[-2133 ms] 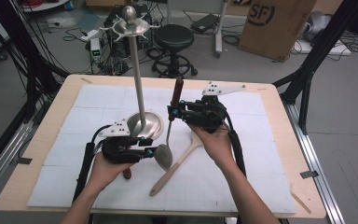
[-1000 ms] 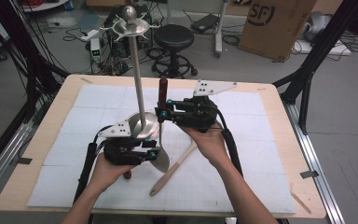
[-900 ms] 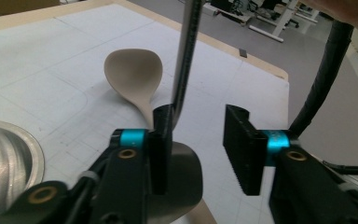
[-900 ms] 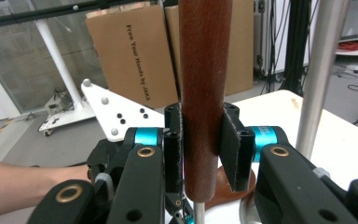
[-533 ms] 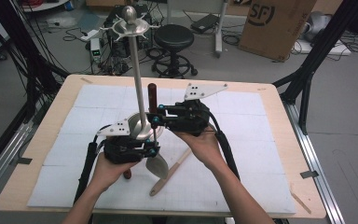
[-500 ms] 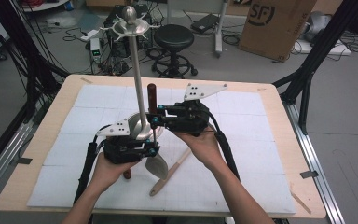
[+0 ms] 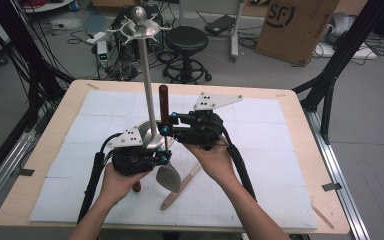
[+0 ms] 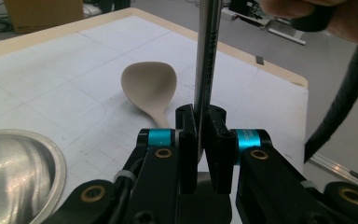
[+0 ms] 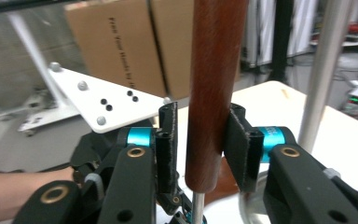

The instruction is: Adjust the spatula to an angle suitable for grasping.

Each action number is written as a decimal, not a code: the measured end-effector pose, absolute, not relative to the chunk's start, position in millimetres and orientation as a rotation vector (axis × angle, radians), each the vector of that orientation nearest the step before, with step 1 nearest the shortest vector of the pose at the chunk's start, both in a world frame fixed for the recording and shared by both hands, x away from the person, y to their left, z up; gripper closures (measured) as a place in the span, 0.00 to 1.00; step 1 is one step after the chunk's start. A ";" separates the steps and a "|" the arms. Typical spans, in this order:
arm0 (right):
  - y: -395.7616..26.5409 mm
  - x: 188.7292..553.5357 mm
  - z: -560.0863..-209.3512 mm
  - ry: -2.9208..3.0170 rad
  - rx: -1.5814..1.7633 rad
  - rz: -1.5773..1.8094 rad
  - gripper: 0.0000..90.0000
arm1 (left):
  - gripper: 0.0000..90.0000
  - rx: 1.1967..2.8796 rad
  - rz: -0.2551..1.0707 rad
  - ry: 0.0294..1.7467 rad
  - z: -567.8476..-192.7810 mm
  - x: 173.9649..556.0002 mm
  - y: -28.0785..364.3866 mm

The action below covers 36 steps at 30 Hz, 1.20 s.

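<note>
A metal spoon stands upright, its brown wooden handle (image 7: 164,102) on top and its bowl (image 7: 168,177) hanging just above the mat. My left gripper (image 7: 164,159) is shut on the thin steel shaft (image 8: 208,56) below the handle. In the right gripper view the brown handle (image 9: 214,84) stands between the jaws of my right gripper (image 9: 200,116). Those jaws have just been opening, and a gap shows between one pad and the wood. The spoon is right beside the pole of a steel hanging stand (image 7: 146,75).
The stand's round base (image 7: 147,139) sits on the white mat (image 7: 260,150) by my left gripper. A wooden spoon (image 7: 182,186) lies flat in front of the metal spoon's bowl. Another brown handle (image 7: 137,186) pokes out under the left hand. A stool and boxes stand beyond the table.
My right gripper has carried the upright spoon leftward to the stand's pole. My left gripper has closed on the shaft, and the right jaws have parted slightly.
</note>
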State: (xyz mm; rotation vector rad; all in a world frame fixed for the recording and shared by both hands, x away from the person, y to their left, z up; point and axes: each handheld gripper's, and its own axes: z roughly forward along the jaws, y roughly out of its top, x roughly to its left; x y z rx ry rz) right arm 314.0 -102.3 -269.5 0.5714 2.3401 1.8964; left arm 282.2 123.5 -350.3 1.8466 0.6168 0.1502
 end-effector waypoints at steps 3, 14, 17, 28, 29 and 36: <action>-99.7 308.0 -268.4 2.304 0.606 1.843 0.74 | 0.93 1.849 0.178 0.633 -349.1 281.4 122.0; -99.4 313.6 -268.5 2.319 0.553 1.903 0.81 | 0.88 1.815 0.172 0.642 -348.0 280.7 128.4; -102.0 319.4 -268.7 2.336 0.519 1.932 0.81 | 0.80 1.810 0.178 0.650 -347.5 280.7 136.0; -106.7 335.4 -269.2 2.348 0.413 1.977 0.81 | 0.63 1.845 0.195 0.666 -352.8 276.7 154.4; -107.5 336.8 -269.1 2.349 0.410 1.984 0.81 | 0.62 1.849 0.196 0.663 -353.1 276.5 156.3; -108.9 343.5 -267.4 2.349 0.394 1.999 0.81 | 0.54 1.847 0.194 0.686 -357.8 273.8 169.3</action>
